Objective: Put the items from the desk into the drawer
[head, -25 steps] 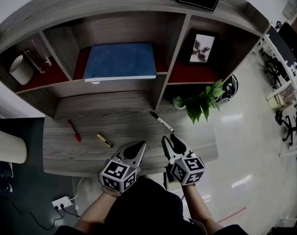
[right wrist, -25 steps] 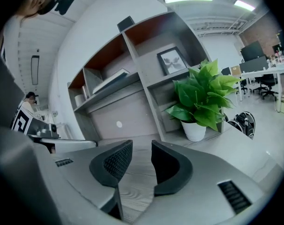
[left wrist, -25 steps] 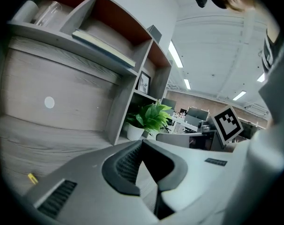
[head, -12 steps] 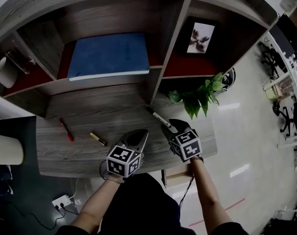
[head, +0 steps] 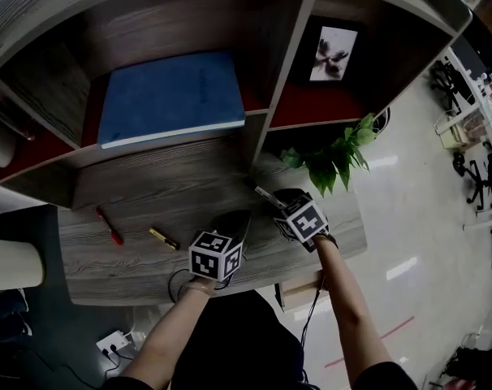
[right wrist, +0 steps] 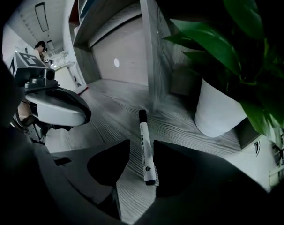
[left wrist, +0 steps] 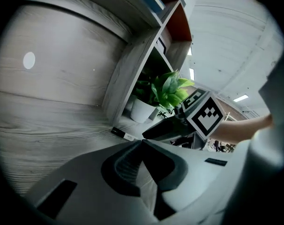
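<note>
Counter (head: 148,262), grey wood grain, with a shelf unit (head: 262,128) rising along its far edge. On the counter, three loose items: a red pen (head: 110,226) at the far left; a yellow pen (head: 164,239) just right of it, the two apart; and a white marker (right wrist: 145,149) with a black cap toward the right, lying flat near the foot of the shelf divider. Right gripper (right wrist: 142,143): tilted steeply down over the white marker, its jaws apart and just opened wider, the marker's near end lying between the two tips, neither pad pressing on it. Left gripper (left wrist: 141,142): low over the counter's near middle, just left of the right gripper, jaws together with nothing between them. On the shelves: a blue book (head: 169,96) lying flat in the middle compartment and a framed picture (head: 330,54) standing in the right one. Potted plant (right wrist: 217,111), green leaves in a white pot, on the counter's far right, just beyond the marker.
</note>
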Available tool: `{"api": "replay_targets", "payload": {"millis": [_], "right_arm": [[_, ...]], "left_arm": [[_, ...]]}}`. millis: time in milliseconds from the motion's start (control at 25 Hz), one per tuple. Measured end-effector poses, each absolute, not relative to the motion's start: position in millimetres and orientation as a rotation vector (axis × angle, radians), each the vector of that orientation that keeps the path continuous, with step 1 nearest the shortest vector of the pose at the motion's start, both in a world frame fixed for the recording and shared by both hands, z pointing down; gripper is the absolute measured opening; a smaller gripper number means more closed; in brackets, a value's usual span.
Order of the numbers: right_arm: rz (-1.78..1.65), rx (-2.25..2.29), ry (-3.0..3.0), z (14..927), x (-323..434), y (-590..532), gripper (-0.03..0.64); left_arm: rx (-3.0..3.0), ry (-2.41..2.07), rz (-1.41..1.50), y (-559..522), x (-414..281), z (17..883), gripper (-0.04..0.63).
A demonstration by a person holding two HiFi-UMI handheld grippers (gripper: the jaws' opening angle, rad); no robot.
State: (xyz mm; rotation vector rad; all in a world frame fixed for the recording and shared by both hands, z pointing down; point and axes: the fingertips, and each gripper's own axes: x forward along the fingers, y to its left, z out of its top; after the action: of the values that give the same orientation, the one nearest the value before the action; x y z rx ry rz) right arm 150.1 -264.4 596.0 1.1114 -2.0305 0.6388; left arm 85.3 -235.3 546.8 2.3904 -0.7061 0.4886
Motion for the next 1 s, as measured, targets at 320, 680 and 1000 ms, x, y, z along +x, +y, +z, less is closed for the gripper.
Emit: {"api": "replay_targets", "payload": {"millis": [320, 680, 1000], "right_arm": [[0.685, 1.066, -1.944, 613, 149, -266, 0.143], [0.672, 1.002, -1.887, 615, 142, -265, 0.074], [0.692, 1.071, -1.904, 613, 140, -262, 0.069]], "left_arm": [[2.344, -0.684, 0.531, -245, 91, 567, 0.015], [2.341, -0.695, 0.553, -246, 89, 571, 0.015], [2.36, -0.686, 0.568, -240, 88, 567, 0.015]]}}
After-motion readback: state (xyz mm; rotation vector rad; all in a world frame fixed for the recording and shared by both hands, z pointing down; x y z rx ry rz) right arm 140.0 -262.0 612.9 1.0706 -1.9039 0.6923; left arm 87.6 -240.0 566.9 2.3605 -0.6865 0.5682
